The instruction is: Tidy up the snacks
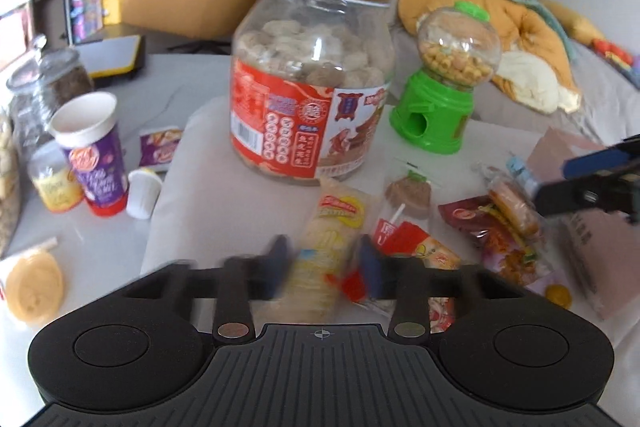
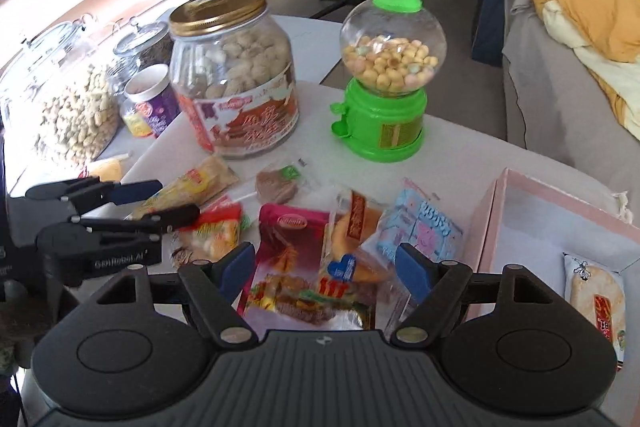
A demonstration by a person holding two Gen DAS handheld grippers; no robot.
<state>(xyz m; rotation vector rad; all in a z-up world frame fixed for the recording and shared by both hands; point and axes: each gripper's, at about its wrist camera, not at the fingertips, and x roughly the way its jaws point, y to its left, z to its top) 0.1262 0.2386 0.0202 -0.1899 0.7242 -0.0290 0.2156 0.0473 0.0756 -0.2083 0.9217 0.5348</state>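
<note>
Soft daylight, glare on the jar (image 1: pixel 312 75), fisheye bending at the edges, and the left gripper's fingers (image 1: pixel 280 259) smeared with motion blur.

In the left wrist view, the left gripper (image 1: pixel 324 259) at lower centre is smeared by motion blur, so whether its fingers (image 1: pixel 280 255) press the yellow cracker packet (image 1: pixel 332 239) between them cannot be told. The packet's lower end is hidden behind the gripper body. At the right edge, the right gripper (image 1: pixel 600 183) is cut off. A jar of peanuts (image 1: pixel 8 167) is cropped at the left edge.

In the right wrist view, the pink box (image 2: pixel 488 211) runs off the right edge, and the rice cracker packet (image 2: pixel 596 295) inside it is partly hidden at lower right.
</note>
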